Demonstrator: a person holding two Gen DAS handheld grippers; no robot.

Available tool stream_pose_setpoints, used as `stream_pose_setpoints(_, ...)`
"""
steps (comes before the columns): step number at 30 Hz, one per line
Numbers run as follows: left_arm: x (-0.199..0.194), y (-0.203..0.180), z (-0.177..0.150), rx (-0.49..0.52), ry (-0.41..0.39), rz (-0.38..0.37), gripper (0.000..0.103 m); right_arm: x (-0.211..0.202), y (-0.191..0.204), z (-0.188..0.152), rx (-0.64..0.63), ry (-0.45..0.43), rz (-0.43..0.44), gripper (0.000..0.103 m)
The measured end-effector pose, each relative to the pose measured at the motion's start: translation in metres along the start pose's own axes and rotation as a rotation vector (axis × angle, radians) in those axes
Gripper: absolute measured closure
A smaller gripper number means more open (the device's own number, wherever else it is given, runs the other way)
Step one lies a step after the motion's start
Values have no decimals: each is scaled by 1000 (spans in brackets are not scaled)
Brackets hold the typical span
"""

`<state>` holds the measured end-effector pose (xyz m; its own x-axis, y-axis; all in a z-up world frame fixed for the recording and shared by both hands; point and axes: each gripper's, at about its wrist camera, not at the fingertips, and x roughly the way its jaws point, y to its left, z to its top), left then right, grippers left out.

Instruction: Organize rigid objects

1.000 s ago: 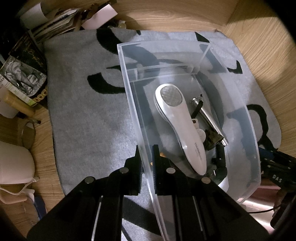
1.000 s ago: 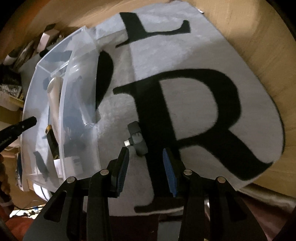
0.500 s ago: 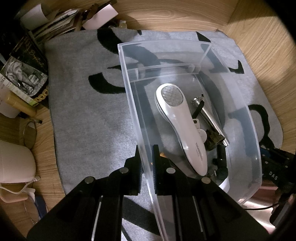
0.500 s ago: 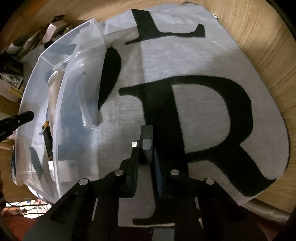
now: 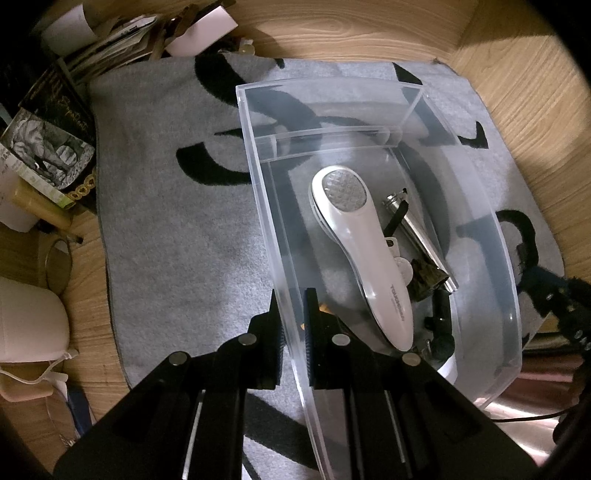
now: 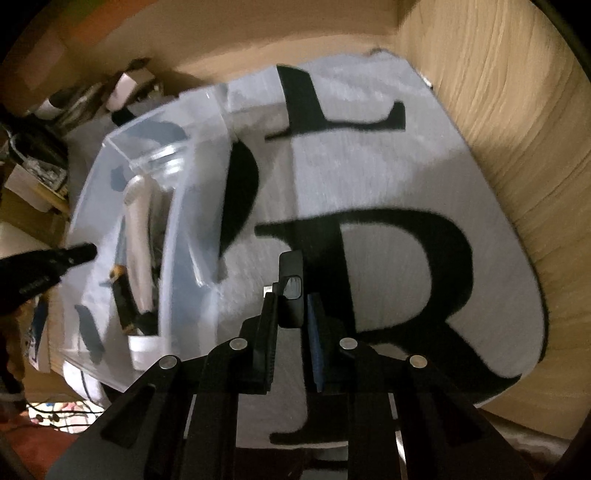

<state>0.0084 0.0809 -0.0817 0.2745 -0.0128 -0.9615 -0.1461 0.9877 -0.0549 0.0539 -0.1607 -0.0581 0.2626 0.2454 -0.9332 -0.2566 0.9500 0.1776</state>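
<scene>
The left gripper (image 5: 293, 325) has its jaws closed on the near left wall of a clear plastic bin (image 5: 480, 236), one finger outside the wall and one inside. The bin sits on a grey rug with black letters (image 5: 177, 240) laid on a wooden floor (image 5: 332, 33). Inside the bin, a white handheld device with a silver textured head (image 5: 365, 254) lies lengthwise down the middle. Just to its right lies a slim metal cylinder (image 5: 417, 232), and small dark pieces sit near the bin's near right corner; what they are cannot be told. A pile of books and papers (image 5: 55, 122) crowds the far left beside the rug.

The right gripper (image 6: 291, 310) has its jaws clamped on a small black rectangular object with a grey window (image 6: 291, 288), held upright above the rug, to the right of the bin (image 6: 184, 236) and apart from it. The right wrist view is motion-blurred.
</scene>
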Motion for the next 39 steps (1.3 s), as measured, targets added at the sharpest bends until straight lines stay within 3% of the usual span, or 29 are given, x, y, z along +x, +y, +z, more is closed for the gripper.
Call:
stream_pose_setpoints(14,0,1,1,-13,1,-6,95,-32,47,41,-108,-108,103,89)
stream_pose_setpoints(22,0,0,1,-14,2,-6,95,3,85,42,-196,-33,142,89)
stream_pose_setpoints(32,1,3,0,-38,2,-7,95,34,101,50,-227,27,171,88)
stream_pose_setpoints(36,-2,3,0,-50,-4,-2,95,30,102,48,-240,20,163,76)
stream_pose_setpoints(39,-7,3,-1,-55,-19,8,95,25,100,47,-252,15,159,73)
